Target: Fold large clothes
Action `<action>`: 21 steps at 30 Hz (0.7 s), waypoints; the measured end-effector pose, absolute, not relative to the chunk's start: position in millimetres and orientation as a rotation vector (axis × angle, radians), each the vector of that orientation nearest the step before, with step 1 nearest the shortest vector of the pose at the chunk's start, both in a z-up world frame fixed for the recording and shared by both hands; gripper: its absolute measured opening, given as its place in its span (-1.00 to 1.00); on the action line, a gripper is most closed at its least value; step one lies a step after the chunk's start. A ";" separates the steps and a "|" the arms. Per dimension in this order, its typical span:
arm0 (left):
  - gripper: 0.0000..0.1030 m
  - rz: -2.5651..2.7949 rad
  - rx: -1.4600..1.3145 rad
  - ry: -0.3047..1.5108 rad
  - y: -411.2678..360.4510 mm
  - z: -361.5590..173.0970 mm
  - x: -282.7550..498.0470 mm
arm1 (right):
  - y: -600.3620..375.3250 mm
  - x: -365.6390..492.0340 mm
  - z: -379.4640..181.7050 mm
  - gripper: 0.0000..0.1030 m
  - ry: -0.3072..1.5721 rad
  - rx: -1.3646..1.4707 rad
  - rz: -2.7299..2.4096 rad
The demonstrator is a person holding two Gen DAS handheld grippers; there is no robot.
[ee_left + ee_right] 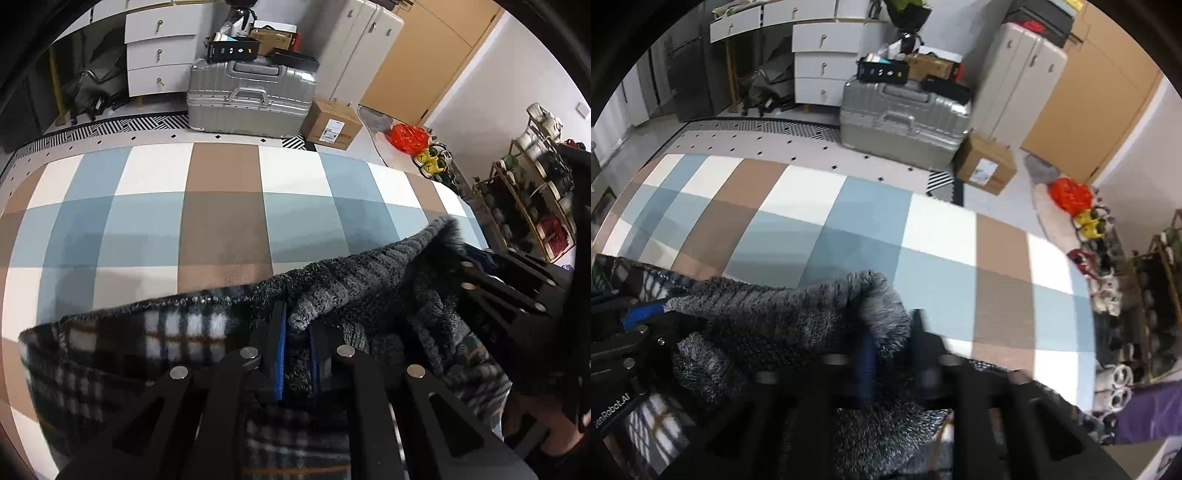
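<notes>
A large plaid garment (122,343) with a grey fleece lining (369,280) lies at the near edge of a checked blue, brown and white surface (221,206). My left gripper (297,332) is shut on the fleece edge of the garment. My right gripper (892,343) is shut on a raised fold of the same fleece (798,314), close beside the left one. The right gripper's black frame (517,295) shows at the right of the left wrist view. The left gripper's blue pad (642,314) shows at the left of the right wrist view.
Beyond the checked surface stand a silver suitcase (251,99), a cardboard box (332,123), white drawers (159,51) and a white cabinet (365,44). A red bag (408,136) and shoe racks (532,192) are on the right. A patterned rug (768,133) lies behind.
</notes>
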State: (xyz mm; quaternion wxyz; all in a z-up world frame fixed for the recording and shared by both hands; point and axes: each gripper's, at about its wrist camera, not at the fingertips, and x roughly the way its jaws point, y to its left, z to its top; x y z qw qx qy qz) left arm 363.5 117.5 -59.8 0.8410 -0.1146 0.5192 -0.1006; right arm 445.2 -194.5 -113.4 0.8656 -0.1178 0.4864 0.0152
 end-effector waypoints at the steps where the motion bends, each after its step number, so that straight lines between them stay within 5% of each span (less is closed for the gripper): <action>1: -0.89 -0.216 -0.245 1.092 118.2 -56.4 360.3 | -194.3 442.0 -109.3 -0.78 1.003 -0.248 0.032; 13: -0.91 -0.298 -0.247 0.906 127.2 33.8 240.6 | -174.5 282.8 -13.5 -0.81 0.628 -0.324 0.061; 21: -0.91 -0.332 -0.351 0.897 133.1 30.1 152.8 | -176.3 168.6 -19.9 -0.80 0.619 -0.192 0.128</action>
